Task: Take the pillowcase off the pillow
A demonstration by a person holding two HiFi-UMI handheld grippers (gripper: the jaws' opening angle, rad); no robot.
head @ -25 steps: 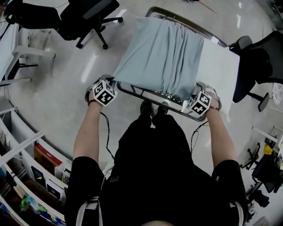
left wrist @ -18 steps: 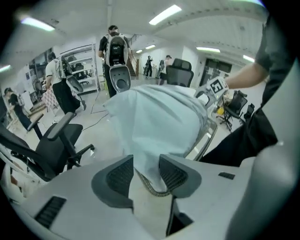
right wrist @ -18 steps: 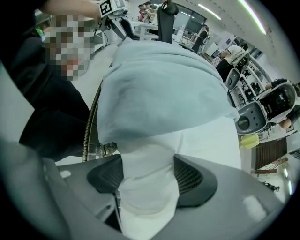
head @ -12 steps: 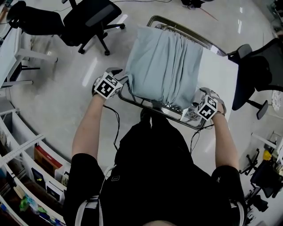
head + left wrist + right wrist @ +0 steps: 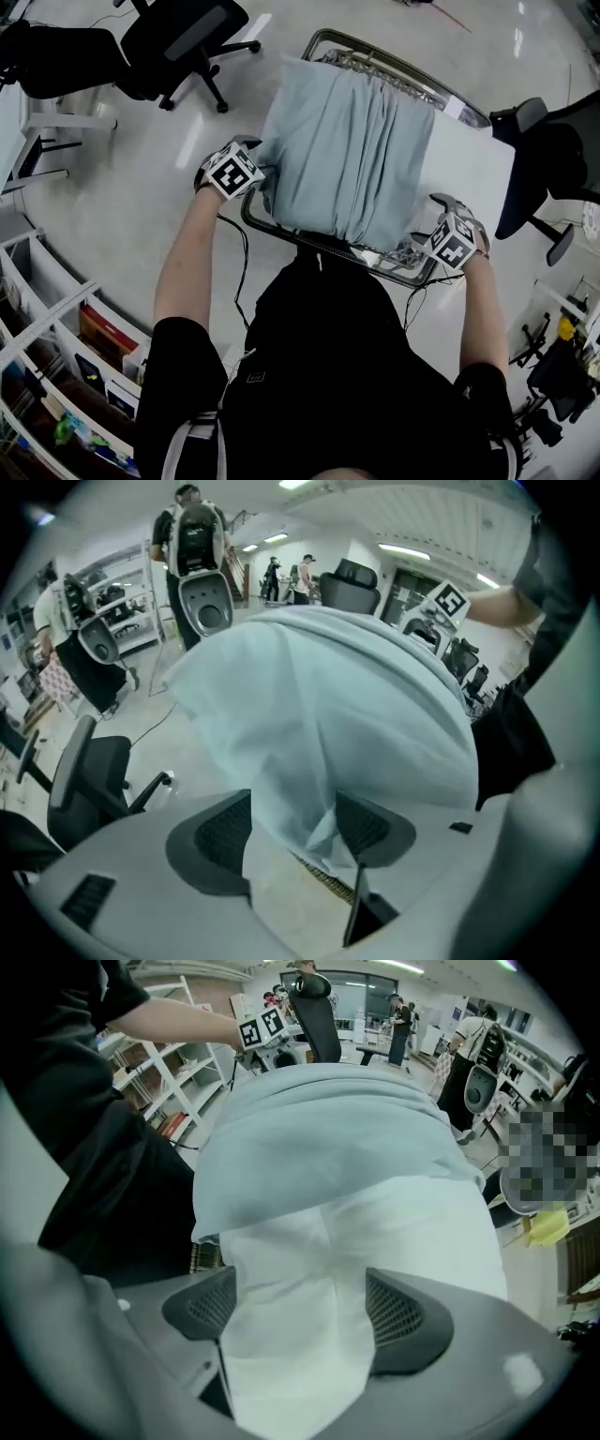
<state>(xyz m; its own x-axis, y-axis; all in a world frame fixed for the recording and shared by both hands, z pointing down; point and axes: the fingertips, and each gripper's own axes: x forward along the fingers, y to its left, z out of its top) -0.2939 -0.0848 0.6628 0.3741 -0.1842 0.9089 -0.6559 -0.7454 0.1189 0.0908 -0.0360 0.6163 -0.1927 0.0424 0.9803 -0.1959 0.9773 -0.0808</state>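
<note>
Both grippers' jaws have just been opening: the left gripper [image 5: 295, 825] stands released, a limp corner of the pillowcase [image 5: 319, 705] hanging between its fingers [image 5: 367, 825]; the right gripper [image 5: 305, 1309] gapes around the bared white pillow [image 5: 309, 1269]. Light, soft, floppy cloth, probably best pinched at its hem just beyond the right fingers [image 5: 398, 1312]. No legible writing, only square markers [image 5: 262, 1027].

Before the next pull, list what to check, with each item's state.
1. Left gripper open: ok. Its jaws have just been opening and stand apart, with a fold of the pillowcase hanging between them.
2. Fold free of the left gripper: cannot tell; it lies against or just beside one jaw.
3. Right gripper open: ok. Its jaws have just been opening and stand apart, with the white pillow between them.
4. Pillowcase off: not ok; it covers most of the pillow.
</note>
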